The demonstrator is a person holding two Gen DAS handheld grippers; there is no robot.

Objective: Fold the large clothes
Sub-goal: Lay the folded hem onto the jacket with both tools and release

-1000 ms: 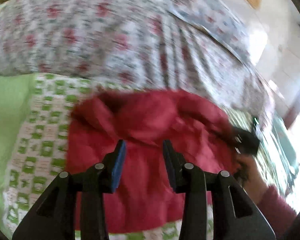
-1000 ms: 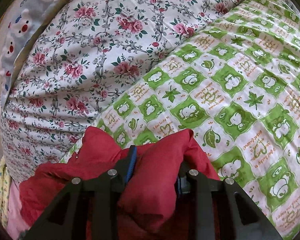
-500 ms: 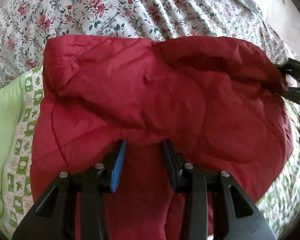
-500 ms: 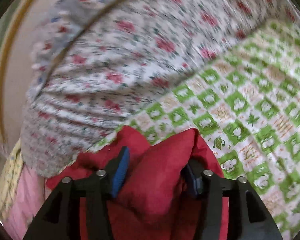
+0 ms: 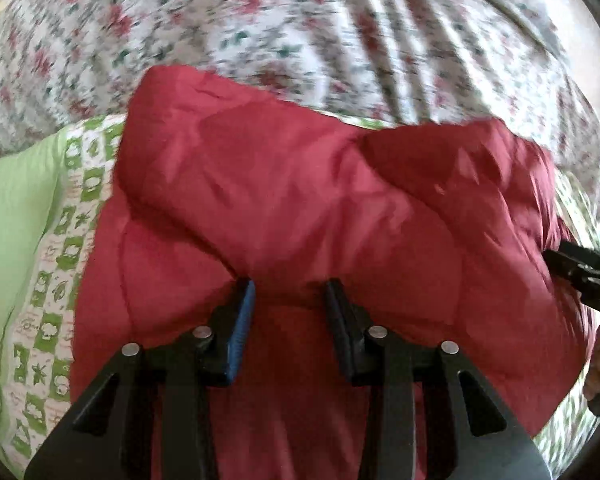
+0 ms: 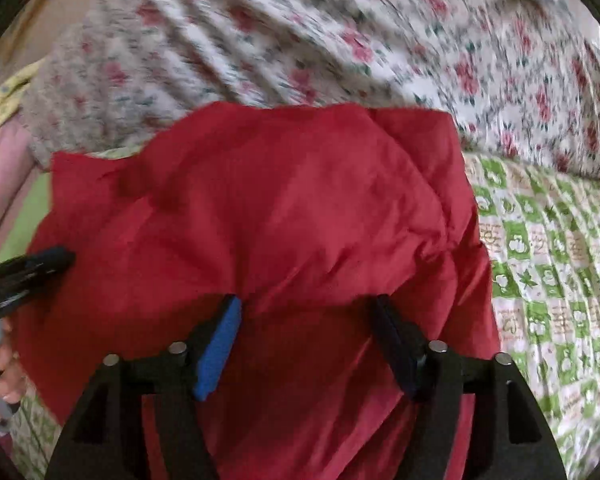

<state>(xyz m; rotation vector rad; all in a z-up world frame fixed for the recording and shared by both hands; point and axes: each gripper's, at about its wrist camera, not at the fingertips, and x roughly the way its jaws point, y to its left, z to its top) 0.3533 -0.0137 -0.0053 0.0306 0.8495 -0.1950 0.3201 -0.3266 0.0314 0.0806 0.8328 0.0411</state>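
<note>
A red quilted jacket (image 5: 300, 208) lies on the bed, its upper part doubled over into a puffy fold. It also fills the right wrist view (image 6: 268, 216). My left gripper (image 5: 290, 284) is at the near edge of the fold, jaws apart with red fabric bulging between them. My right gripper (image 6: 306, 300) is at the fold's other end, jaws apart with the fabric between them. The right gripper shows at the right edge of the left wrist view (image 5: 584, 276), and the left gripper at the left edge of the right wrist view (image 6: 28, 272).
The jacket rests on a green-and-white checked sheet (image 6: 548, 264). A bulky floral duvet (image 5: 300, 28) is heaped just beyond it. A plain green cloth (image 5: 16, 216) lies to the left. Pink and yellow fabric (image 6: 4, 148) lies at the far left.
The fold of red jacket has been carried over and laid down on the lower part. My right gripper has swung round to face the jacket, and its jaws are wider apart.
</note>
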